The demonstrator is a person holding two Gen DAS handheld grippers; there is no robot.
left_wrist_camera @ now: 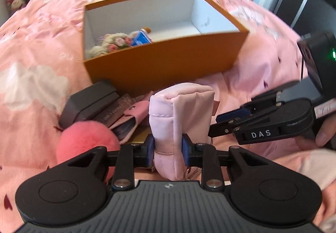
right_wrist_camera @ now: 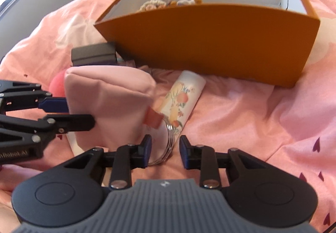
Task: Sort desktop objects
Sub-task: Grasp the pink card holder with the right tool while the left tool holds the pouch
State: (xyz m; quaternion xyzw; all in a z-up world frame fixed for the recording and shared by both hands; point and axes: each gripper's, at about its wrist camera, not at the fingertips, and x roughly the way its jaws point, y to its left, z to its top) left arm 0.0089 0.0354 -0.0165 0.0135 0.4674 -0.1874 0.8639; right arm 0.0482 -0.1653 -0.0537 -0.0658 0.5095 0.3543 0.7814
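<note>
My left gripper (left_wrist_camera: 168,148) is shut on a pale pink padded pouch (left_wrist_camera: 180,111), its blue pads pressing on both sides, and holds it upright. In the right wrist view the same pouch (right_wrist_camera: 109,102) sits at the left with the left gripper (right_wrist_camera: 73,114) clamped on it. Silver metal rings (right_wrist_camera: 169,138) hang by the pouch's pink tab (right_wrist_camera: 153,118). My right gripper (right_wrist_camera: 165,149) is open around those rings, with a gap at each pad. In the left wrist view the right gripper (left_wrist_camera: 216,126) lies just right of the pouch.
An orange box (left_wrist_camera: 159,65) with a white inside stands behind on the pink bedspread (left_wrist_camera: 42,44) and holds crochet flowers (left_wrist_camera: 113,43) and a blue item (left_wrist_camera: 140,38). A dark grey case (left_wrist_camera: 88,105), pink wallet (left_wrist_camera: 134,115), pink pompom (left_wrist_camera: 86,140) and floral white tube (right_wrist_camera: 184,96) lie nearby.
</note>
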